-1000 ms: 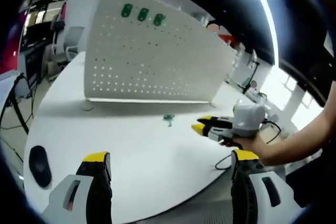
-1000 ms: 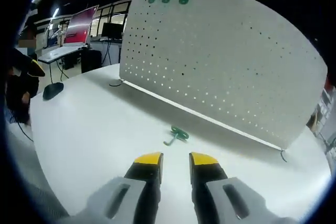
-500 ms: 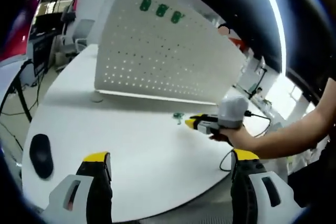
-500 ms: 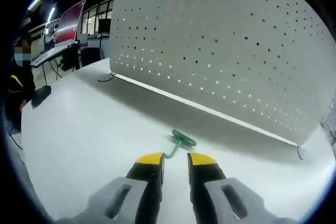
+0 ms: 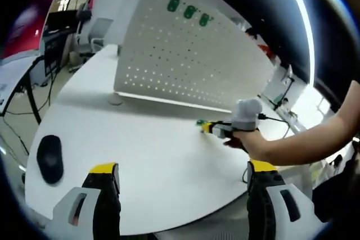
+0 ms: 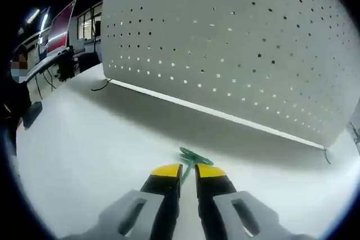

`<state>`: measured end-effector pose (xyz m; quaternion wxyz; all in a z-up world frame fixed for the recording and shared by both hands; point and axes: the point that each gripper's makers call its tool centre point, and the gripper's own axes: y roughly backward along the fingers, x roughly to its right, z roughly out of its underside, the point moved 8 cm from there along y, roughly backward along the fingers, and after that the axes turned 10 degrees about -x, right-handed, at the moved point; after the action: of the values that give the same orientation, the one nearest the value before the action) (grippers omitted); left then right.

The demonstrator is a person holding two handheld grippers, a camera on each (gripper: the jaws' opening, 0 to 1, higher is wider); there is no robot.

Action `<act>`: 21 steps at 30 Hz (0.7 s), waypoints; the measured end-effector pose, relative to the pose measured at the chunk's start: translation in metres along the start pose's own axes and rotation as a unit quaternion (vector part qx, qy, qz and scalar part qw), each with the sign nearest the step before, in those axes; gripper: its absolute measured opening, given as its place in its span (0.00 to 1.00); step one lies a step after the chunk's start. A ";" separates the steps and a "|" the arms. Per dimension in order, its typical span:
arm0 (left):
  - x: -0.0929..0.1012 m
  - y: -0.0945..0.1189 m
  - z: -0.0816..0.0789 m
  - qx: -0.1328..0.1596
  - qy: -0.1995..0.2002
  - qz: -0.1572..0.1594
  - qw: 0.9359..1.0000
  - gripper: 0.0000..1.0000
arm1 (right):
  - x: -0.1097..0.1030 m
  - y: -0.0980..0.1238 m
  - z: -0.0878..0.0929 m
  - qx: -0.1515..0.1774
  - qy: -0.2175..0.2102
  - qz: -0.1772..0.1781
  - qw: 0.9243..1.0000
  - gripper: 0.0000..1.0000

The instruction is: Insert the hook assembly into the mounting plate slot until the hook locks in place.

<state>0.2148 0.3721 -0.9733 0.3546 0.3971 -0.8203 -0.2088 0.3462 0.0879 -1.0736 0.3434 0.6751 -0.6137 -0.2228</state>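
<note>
— Moved up on the small green wire hook since a second ago: then well short of it, now right hand-held gripper with yellow tips either side of the hook's stem, jaws narrowed almost together. Looks pinched on the stem, though actual contact hard to confirm from the right gripper view.

— And the hook's lie?

— Flat on the white round tabletop, just in front of the white perforated upright mounting plate. Long axis running away from the right hand-held gripper: stem end near, between the tips; looped green head on the far side, toward the plate's foot.

— Left side?

— Left hand-held gripper wide open, holding nothing, hanging back at the near edge of the tabletop, well apart from the hook. Right one clearly the nearer, seen from there at the hook with a hand wrapped round it.

— Next move?

— Probably lift, then carry far and up toward the plate. Three green hooks already seated high on it.
</note>
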 end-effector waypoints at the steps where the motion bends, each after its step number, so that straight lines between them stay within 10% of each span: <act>1: 0.000 0.000 0.000 0.001 0.001 0.000 1.000 0.95 | 0.000 -0.001 0.000 -0.002 -0.003 0.000 1.000 0.07; 21: -0.004 0.004 -0.005 0.009 -0.001 -0.007 1.000 0.95 | 0.002 0.005 -0.006 -0.002 -0.085 -0.023 0.996 0.00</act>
<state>0.2179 0.3774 -0.9692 0.3489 0.4060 -0.8195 -0.2044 0.3473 0.0873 -1.0656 0.2861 0.6675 -0.6242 -0.2880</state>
